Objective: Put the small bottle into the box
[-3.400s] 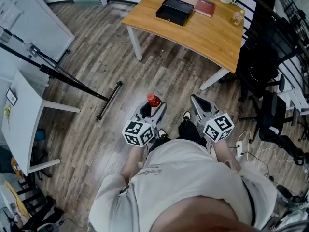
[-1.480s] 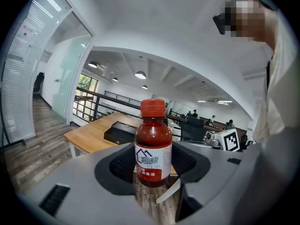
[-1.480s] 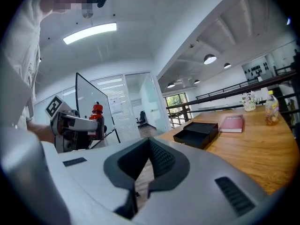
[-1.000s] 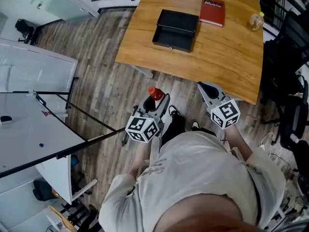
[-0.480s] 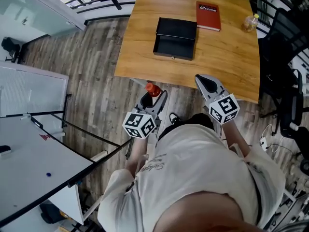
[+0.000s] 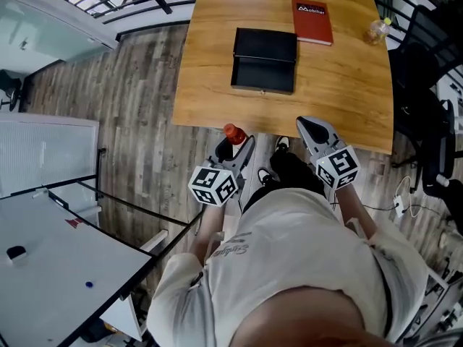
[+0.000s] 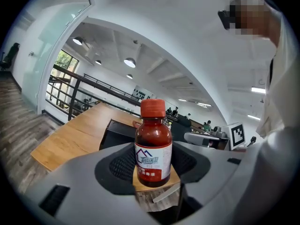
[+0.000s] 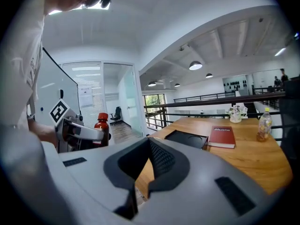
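Note:
The small bottle point(image 6: 233, 134), brown with a red cap and a white label, stands upright between the fingers of my left gripper point(image 6: 234, 147), which is shut on it. In the left gripper view the small bottle point(image 7: 153, 146) fills the middle, with the black box point(image 7: 116, 132) behind it. The open black box point(image 6: 264, 60) lies on the wooden table point(image 6: 210, 85), ahead of both grippers. My right gripper point(image 6: 311, 130) is shut and holds nothing, hovering just short of the table's near edge. The right gripper view shows the box point(image 8: 186, 138) and the held bottle point(image 8: 102, 125) at left.
A red book point(image 6: 312, 11) lies beyond the box, with a clear drinks bottle point(image 6: 376, 29) at the table's far right. A white table point(image 6: 51, 273) stands at lower left, black office chairs point(image 6: 434, 143) at right. Wooden floor lies between.
The view has closed in on the wooden table, which now sits just ahead of the grippers. The left gripper still holds the bottle and the right stays shut.

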`<state>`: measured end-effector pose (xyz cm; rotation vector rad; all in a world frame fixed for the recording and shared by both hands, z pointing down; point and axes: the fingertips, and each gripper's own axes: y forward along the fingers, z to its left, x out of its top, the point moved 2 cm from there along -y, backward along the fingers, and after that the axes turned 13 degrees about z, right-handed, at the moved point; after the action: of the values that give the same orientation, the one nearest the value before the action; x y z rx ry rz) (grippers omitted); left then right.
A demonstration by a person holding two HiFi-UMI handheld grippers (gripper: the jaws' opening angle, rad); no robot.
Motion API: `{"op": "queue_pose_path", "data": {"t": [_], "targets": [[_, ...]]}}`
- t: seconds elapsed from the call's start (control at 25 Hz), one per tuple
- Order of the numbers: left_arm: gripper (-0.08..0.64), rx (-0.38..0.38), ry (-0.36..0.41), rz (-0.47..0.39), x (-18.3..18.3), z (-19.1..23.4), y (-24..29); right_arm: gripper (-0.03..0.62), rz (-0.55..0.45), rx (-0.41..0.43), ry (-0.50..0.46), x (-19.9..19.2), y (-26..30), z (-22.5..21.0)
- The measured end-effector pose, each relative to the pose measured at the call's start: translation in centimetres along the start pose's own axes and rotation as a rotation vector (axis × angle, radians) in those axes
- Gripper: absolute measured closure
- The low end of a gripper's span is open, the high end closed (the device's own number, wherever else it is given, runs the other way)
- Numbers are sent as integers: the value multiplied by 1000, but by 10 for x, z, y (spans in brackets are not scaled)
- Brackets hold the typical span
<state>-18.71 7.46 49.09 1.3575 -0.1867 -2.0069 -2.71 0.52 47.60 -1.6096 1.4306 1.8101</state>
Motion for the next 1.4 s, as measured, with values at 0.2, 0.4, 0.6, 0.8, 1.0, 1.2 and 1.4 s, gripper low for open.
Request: {"op": "queue_pose_path", "data": {"t": [0.2,0.4,0.6,0.8,1.0,1.2,1.4], "targets": [[334,13,13,30,23,17,25,597,13,30,30,3,37,-25],[334,33,28,56,57,35,49,597,-11,35,22,28,70,-58],[334,22,67,64,95,45,85,597,-34,13,54,42,87,-97],[334,-4,101,61,128,41,117,597,-25,-23,107,40,93,-135],[334,-14,123,98,142,44,145,597,-1,-44,112,33,96,-159],[334,-19,114,132,144,51,167,598,-30,-46,230,27,100,-179],[334,-30,151,155,154,58,179,597,-22,-79,204,28,98,-185]]}}
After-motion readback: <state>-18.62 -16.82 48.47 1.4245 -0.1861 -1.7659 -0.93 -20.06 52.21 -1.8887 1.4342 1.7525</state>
